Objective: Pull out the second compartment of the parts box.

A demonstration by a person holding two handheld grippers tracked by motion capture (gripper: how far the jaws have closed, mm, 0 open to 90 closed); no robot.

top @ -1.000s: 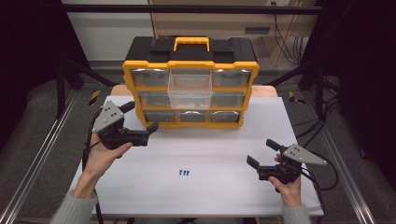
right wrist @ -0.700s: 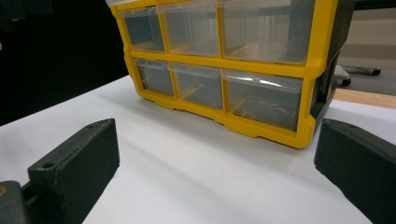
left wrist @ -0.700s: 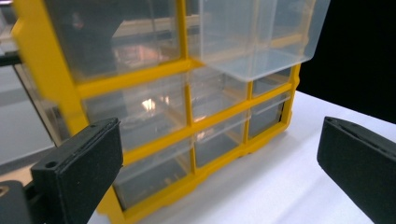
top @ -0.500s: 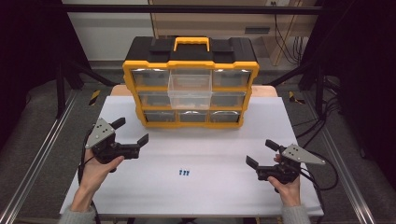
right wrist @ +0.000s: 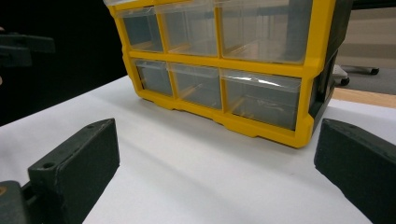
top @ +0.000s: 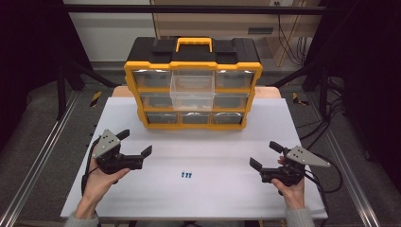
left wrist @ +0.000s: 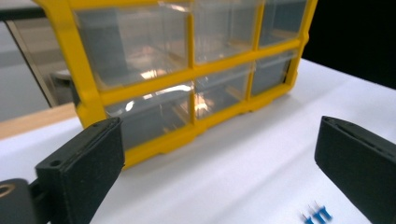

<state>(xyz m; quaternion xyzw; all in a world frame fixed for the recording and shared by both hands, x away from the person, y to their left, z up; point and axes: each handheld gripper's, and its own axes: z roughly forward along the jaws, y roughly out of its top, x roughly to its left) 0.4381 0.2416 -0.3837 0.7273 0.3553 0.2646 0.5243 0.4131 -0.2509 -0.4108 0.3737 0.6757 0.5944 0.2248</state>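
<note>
A yellow and black organizer box [top: 193,85] with clear drawers stands at the back of the white table [top: 208,198]; its middle upper drawer [top: 191,91] is pulled out. The box also fills the left gripper view [left wrist: 187,70] and the right gripper view [right wrist: 224,70]. Small blue pieces [top: 186,174] lie on the table in the middle front, and at the lower right of the left gripper view [left wrist: 316,216]. My left gripper [top: 135,143] is held open at the left, empty. My right gripper [top: 265,155] is held open at the right, empty.
Metal frame rails [top: 38,161] run along both sides of the table. Cables [top: 326,175] trail from the right gripper over the table's right edge. A wooden board edge [top: 269,92] shows behind the box.
My left gripper has drawn back from the box toward the front left of the table and come lower. The right gripper has stayed where it was.
</note>
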